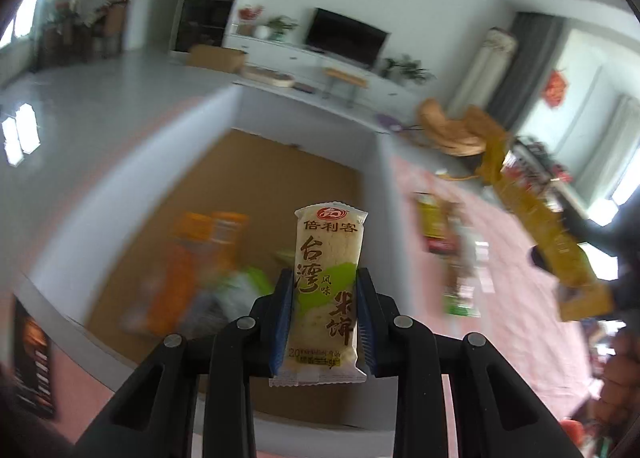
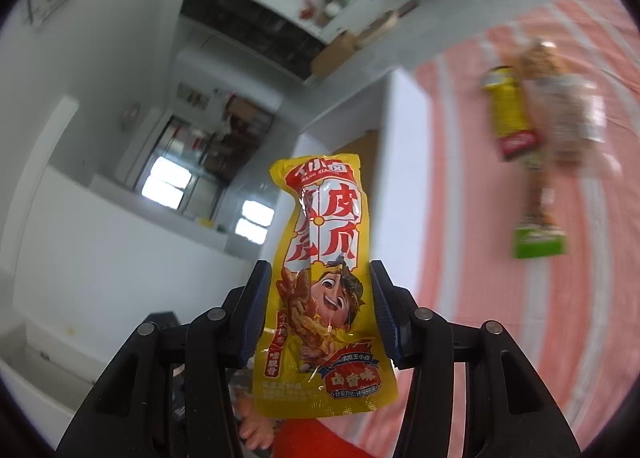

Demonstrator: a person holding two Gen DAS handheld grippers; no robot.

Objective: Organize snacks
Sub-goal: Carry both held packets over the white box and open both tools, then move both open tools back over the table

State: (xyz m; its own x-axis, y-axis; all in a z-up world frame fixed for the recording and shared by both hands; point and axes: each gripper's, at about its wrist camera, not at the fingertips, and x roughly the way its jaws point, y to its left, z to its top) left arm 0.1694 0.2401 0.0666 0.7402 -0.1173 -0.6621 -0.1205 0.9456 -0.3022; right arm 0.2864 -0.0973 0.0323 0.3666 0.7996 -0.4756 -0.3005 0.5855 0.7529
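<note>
My left gripper (image 1: 325, 278) is shut on a cream and green rice cracker packet (image 1: 326, 258), held upright above a white box (image 1: 120, 186) with a brown cardboard floor. Blurred orange and green snack packets (image 1: 200, 258) lie inside that box. My right gripper (image 2: 320, 274) is shut on a yellow chicken-feet snack pouch (image 2: 320, 258) with red lettering and a cartoon face, raised off the table. In the left wrist view that same yellow pouch (image 1: 560, 250) shows at the right, blurred. The white box's wall (image 2: 404, 162) stands just behind the pouch.
A pink striped tablecloth (image 2: 500, 298) covers the table. On it lie more blurred snacks: a yellow and red packet (image 2: 508, 110), a clear bag (image 2: 568, 110) and a green-ended stick pack (image 2: 540, 242). A TV stand and living room lie beyond.
</note>
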